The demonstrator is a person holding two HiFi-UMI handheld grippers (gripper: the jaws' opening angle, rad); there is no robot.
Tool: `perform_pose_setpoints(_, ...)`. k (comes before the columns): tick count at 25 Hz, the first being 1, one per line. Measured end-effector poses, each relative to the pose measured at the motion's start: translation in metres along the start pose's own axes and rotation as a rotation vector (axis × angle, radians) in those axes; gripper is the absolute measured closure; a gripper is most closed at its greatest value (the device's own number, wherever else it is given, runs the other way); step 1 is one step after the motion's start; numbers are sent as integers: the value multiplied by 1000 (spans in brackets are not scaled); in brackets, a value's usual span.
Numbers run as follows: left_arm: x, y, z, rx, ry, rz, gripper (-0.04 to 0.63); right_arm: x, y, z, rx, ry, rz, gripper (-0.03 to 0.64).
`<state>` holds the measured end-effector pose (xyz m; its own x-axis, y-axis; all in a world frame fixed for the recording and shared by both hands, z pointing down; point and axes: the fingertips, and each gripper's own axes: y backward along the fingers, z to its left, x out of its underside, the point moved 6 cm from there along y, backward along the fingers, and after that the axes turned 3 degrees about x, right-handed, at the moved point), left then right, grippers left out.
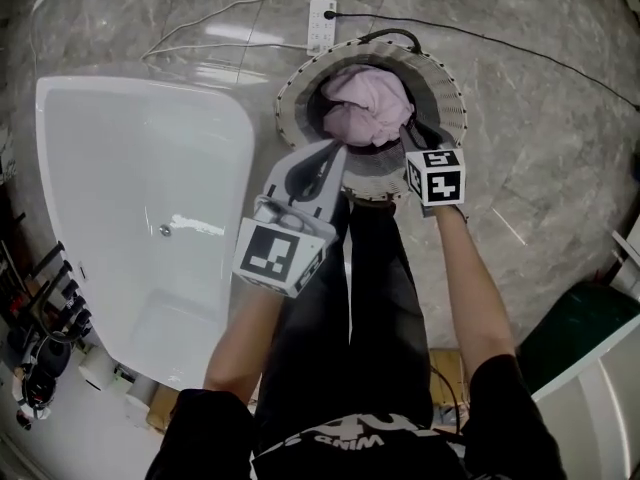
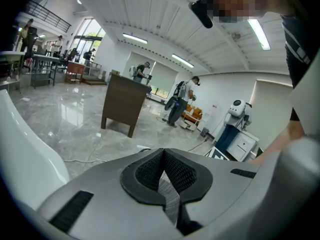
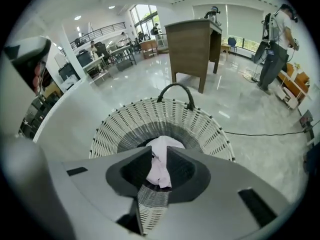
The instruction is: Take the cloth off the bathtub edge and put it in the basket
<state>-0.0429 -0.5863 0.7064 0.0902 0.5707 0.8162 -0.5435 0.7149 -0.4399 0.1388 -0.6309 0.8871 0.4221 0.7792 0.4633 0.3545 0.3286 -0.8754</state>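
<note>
The pink cloth (image 1: 362, 103) lies bunched inside the round woven basket (image 1: 445, 93) on the floor, beside the white bathtub (image 1: 250, 138). My right gripper (image 1: 412, 126) reaches into the basket at the cloth's right edge. In the right gripper view its jaws (image 3: 159, 149) stand a little apart above the basket (image 3: 125, 126). The cloth (image 3: 165, 142) shows through the gap, and the pads do not press on it. My left gripper (image 1: 335, 150) hovers at the basket's near rim. In the left gripper view its tips (image 2: 163, 151) meet with nothing held.
A white power strip (image 1: 321, 23) with cables lies on the marble floor behind the basket. The tub's rim (image 2: 25, 154) rises at the left. A green-topped unit (image 1: 585, 328) stands at the right. A wooden desk (image 3: 192, 44) and several people are farther off.
</note>
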Motion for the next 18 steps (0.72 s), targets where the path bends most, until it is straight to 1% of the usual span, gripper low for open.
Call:
perform_pose_setpoints(2, -11, 9, -5, -1, 4, -4, 583, -11, 21, 0, -1, -37, -44, 587)
perform_pose_setpoints(3, -19, 14, -7, -2, 5, -7, 583, -18, 33, 1, -13, -60, -71, 598)
perform_pose_setpoints(5, -38, 25, -12, -7, -2, -15, 582, -32, 61, 3, -33, -100, -121, 603)
perform_pose_setpoints(9, -86, 47, -24, -13, -16, -41, 582, -61, 119, 5, -42, -152, -181, 603)
perform_pose_setpoints(18, -199, 98, -78, 34, -67, -115, 582, -127, 240, 22, -41, -108, -297, 603)
